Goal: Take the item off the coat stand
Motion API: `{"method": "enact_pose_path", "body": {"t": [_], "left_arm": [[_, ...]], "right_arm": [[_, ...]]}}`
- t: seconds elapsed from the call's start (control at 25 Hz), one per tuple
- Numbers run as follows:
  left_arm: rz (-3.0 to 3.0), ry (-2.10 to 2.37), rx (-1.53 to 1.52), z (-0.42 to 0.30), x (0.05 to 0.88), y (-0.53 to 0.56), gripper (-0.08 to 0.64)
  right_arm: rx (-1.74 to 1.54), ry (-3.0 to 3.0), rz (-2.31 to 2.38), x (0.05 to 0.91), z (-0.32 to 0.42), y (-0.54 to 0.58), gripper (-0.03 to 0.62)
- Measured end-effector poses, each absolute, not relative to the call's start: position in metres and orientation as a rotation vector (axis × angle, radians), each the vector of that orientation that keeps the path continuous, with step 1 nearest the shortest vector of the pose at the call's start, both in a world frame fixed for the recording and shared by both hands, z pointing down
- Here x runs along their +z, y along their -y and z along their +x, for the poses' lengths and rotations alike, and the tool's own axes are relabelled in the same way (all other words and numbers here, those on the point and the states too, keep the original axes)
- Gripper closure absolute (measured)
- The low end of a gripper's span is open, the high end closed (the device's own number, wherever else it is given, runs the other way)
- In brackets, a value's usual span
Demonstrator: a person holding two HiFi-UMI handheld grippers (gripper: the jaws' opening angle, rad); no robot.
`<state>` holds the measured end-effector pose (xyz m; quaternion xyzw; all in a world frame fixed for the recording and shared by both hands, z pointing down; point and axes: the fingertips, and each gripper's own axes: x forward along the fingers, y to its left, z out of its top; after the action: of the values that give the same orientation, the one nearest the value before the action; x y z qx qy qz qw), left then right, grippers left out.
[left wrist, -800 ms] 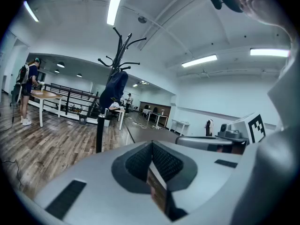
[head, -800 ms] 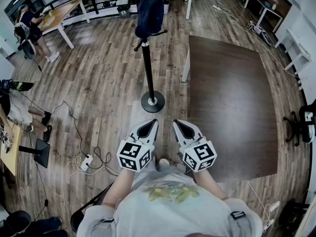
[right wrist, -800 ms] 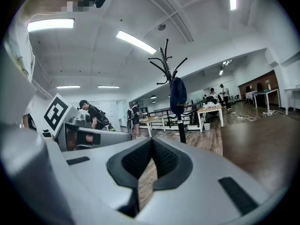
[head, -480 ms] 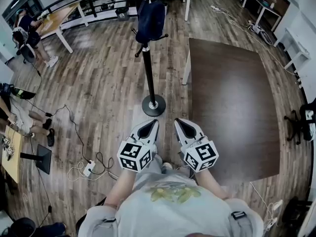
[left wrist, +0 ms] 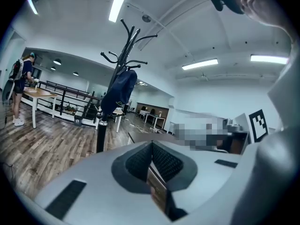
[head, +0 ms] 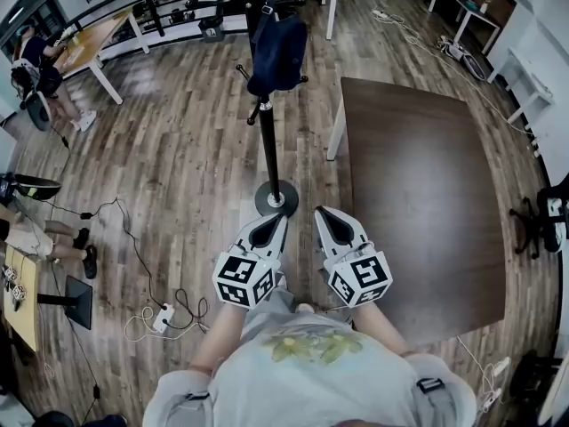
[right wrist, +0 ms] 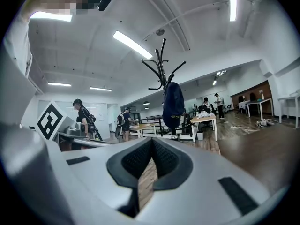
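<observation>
- two hand-held grippers are pointing forward side by side, just in front of the person's pale shirt (head: 302, 367). the left gripper (head: 272, 224) and the right gripper (head: 326, 221) are sitting near each other but not touching.
- the left gripper's jaws are pressing together with nothing between them, as its own view is showing.
- the right gripper's jaws are likewise meeting tip to tip and gripping nothing.
- just beyond the jaw tips, the round black base (head: 276, 199) of the coat stand (head: 268, 145) is resting on the wooden floor (head: 178, 167).
- cables and a white power strip (head: 162, 318) are lying on the floor, off to the person's left.
- a dark brown table (head: 418, 194) is standing to the right of the stand, with its white leg (head: 335, 132) near the pole.
- the dark blue item (head: 278, 50) is hanging from the upper hooks of the coat stand and draping down against the pole, well apart from both grippers. both gripper views are showing it straight ahead, above the closed jaws.
- farther back on the left, a person with a backpack (head: 34, 68) is standing beside a light wooden desk (head: 84, 38).
</observation>
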<state>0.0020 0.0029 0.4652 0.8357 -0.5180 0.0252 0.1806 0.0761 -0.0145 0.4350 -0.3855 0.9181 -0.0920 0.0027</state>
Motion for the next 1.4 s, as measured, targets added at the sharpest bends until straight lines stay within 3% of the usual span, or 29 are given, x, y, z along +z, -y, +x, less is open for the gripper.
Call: {"method": "enact_pose_path", "body": {"t": [0.4,1.4], "left_arm": [[2.426,1.446,0.042,-0.041,0.449,0.065,0.545],[2.496,1.366,0.070,-0.063,0.458,0.133,0.545]], "right_arm": [[-0.218,-2.856,-1.237,0.419,0.034,0.083,0.586],[-0.045,-2.799,-1.322,0.389,0.007,0.160,0.584]]}}
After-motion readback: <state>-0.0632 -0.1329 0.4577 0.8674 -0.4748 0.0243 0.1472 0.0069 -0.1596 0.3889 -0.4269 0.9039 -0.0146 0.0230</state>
